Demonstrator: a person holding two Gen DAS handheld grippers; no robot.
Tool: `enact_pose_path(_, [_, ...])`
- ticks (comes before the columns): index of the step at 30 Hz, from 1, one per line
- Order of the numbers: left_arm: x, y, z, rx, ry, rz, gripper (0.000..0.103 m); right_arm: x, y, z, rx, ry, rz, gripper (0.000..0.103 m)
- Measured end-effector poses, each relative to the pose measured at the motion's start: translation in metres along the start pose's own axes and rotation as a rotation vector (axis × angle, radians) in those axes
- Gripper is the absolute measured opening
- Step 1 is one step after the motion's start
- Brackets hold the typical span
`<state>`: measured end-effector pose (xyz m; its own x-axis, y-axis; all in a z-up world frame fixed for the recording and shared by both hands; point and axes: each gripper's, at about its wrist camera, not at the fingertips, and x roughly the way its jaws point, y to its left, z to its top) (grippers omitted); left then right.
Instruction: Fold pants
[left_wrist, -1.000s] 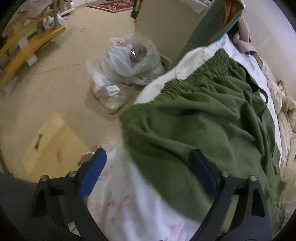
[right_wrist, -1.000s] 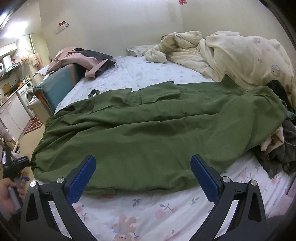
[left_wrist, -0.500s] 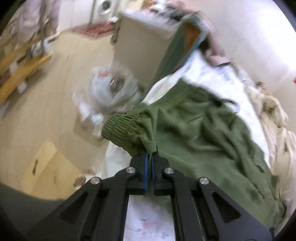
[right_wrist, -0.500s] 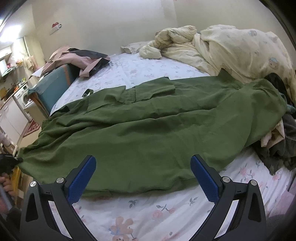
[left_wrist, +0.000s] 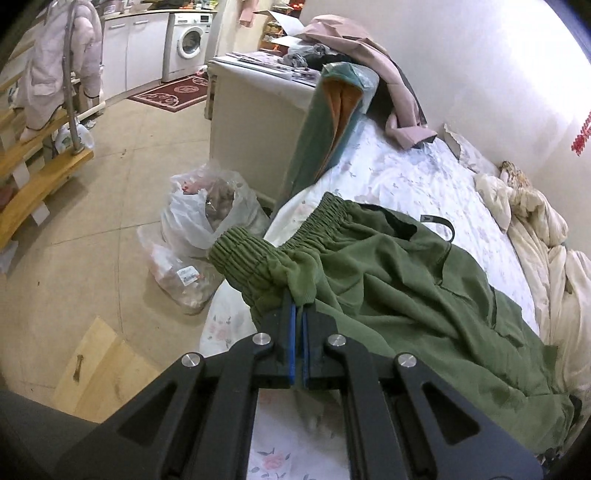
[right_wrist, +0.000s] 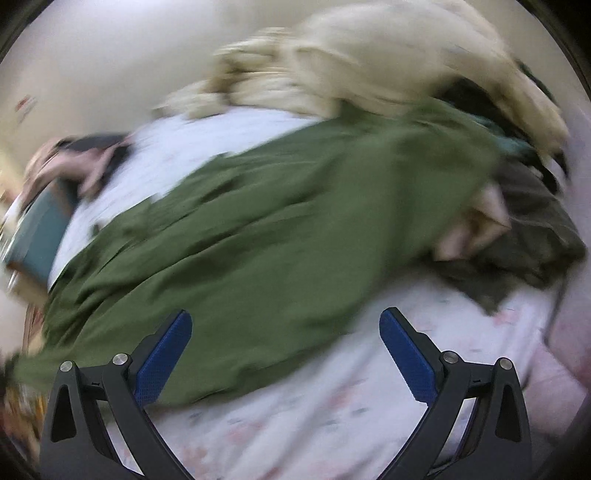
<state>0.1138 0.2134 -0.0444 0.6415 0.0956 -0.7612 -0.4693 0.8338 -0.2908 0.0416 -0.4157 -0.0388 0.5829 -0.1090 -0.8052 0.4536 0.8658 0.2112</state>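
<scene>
1. The left gripper has its blue pads pressed together on a bunch of green cloth just below the elastic waistband of the pants. The pinched corner is lifted clear of the bed sheet.
2. The green pants lie stretched along the near edge of the bed, on a white sheet printed with small pink flowers. The waistband end sits at the corner of the bed nearest the floor, and the legs run away toward the heaped bedding.
3. The gathered waistband curls over at the held corner, while its remaining length lies on the sheet at the bed's end edge. A dark strap loop lies against the far side of the pants.
4. The right gripper has its blue pads spread wide with nothing between them. It hangs above the near edge of the bed, over the lower hem side of the pants. This view is heavily blurred.
5. A cream quilt is piled at the far end of the bed, and a dark grey garment lies beside the leg end of the pants.
6. At the bed's end stands a teal and orange folded mat, with a pink garment draped over it and onto the sheet.
7. On the floor by the bed corner lie two clear plastic bags stuffed with things.
8. A washing machine stands at the far wall, with a red rug in front of it.
</scene>
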Motion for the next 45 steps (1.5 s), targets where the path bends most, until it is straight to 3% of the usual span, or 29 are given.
enact_pose_path(3, [-0.001,0.001,0.004,-0.015,-0.005,-0.005,0.001,0.011,-0.053,0.028,0.171,0.028,-0.093,0.084])
enact_pose_path(5, [-0.002,-0.003,0.005,-0.004,-0.018,-0.002,0.001,0.01,-0.077,0.042,0.262,0.001,-0.138,0.074])
enact_pose_path(8, [-0.002,-0.006,0.004,0.01,-0.031,0.004,0.001,-0.002,-0.108,0.062,0.385,-0.097,-0.268,0.074])
enact_pose_path(10, [0.001,-0.009,0.003,0.036,-0.037,0.013,0.001,0.0,-0.126,0.074,0.439,-0.116,-0.342,0.074])
enact_pose_path(13, [0.005,-0.01,0.002,0.053,-0.031,0.015,0.001,0.009,-0.154,0.092,0.526,-0.117,-0.376,0.072])
enact_pose_path(18, [0.014,-0.007,0.002,0.063,-0.007,0.026,0.001,0.021,-0.174,0.11,0.563,-0.151,-0.374,0.068])
enact_pose_path(19, [0.015,-0.006,0.002,0.06,-0.002,0.026,0.001,0.026,-0.18,0.114,0.57,-0.144,-0.383,0.06])
enact_pose_path(23, [0.021,-0.001,0.001,0.044,0.022,0.027,0.001,0.029,-0.186,0.119,0.57,-0.145,-0.267,0.004])
enact_pose_path(24, [0.021,0.0,0.001,0.043,0.023,0.028,0.001,0.021,-0.18,0.12,0.549,-0.18,-0.288,0.002])
enact_pose_path(31, [0.017,-0.001,0.005,0.033,0.022,0.007,0.001,-0.032,-0.144,0.13,0.448,-0.307,-0.22,0.001])
enact_pose_path(33, [0.012,-0.002,0.007,0.028,0.015,-0.011,0.001,-0.055,-0.137,0.131,0.456,-0.338,-0.164,0.001])
enact_pose_path(40, [-0.011,0.005,0.029,-0.053,-0.001,-0.117,0.0,-0.138,-0.098,0.157,0.381,-0.455,-0.043,0.001])
enact_pose_path(43, [-0.016,0.019,0.043,-0.132,0.029,-0.135,0.0,-0.165,-0.091,0.17,0.354,-0.506,-0.075,0.001])
enact_pose_path(45, [-0.013,0.023,0.054,-0.162,0.064,-0.114,0.001,-0.161,-0.089,0.184,0.324,-0.479,-0.107,0.001])
